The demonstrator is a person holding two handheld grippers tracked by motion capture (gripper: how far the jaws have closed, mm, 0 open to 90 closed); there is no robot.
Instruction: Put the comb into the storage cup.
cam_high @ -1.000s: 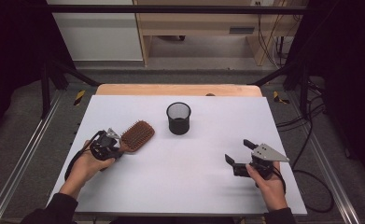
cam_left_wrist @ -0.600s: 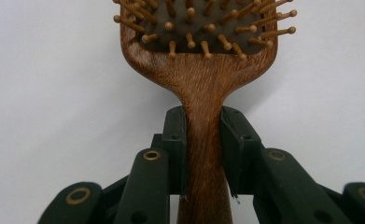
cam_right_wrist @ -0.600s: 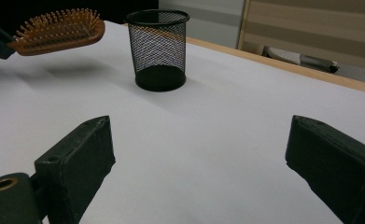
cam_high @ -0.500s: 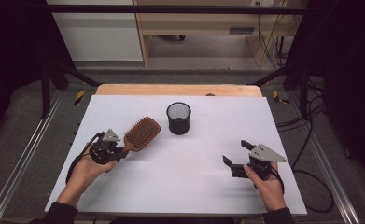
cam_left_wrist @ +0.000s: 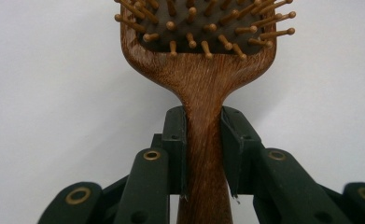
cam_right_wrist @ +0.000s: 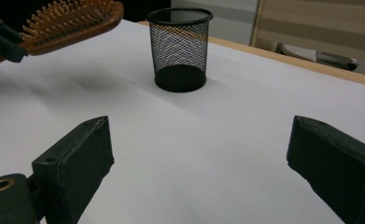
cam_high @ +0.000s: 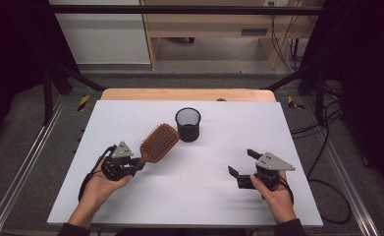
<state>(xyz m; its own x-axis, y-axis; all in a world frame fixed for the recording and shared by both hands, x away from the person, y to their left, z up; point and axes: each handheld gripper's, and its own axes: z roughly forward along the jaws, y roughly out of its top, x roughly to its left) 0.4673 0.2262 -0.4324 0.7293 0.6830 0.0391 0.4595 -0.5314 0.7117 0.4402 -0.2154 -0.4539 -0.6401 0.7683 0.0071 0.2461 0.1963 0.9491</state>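
- From above, the hairbrush (cam_high: 158, 142) has climbed and swung toward the mesh cup (cam_high: 188, 124) over the last second: it started lower and farther left, and now its bristled head hangs just beside the cup's left side, not touching it as far as I can tell.
- The left tool (cam_high: 130, 164) has travelled with it, up and slightly right, while the right tool (cam_high: 243, 169) has barely shifted and sits near the front right of the white bench (cam_high: 229, 137), well apart from brush and cup.
- To my eye this means the brush is being carried to the cup, probably to be stood in it handle down or head down; the carry looks well along, the drop not yet made.
- In the left gripper view, the two black jaws of the left tool (cam_left_wrist: 203, 154) are clamped on the wooden neck of the hairbrush (cam_left_wrist: 201, 84), just below the paddle, with the bristles facing the camera.
- In the right gripper view, the right tool (cam_right_wrist: 199, 158) stands wide apart with nothing but bare bench between its jaws.
- Beyond it the mesh cup (cam_right_wrist: 180, 49) stands upright and looks empty, and the hairbrush (cam_right_wrist: 70, 21) hovers off the bench at upper left, bristles up, short of the rim.
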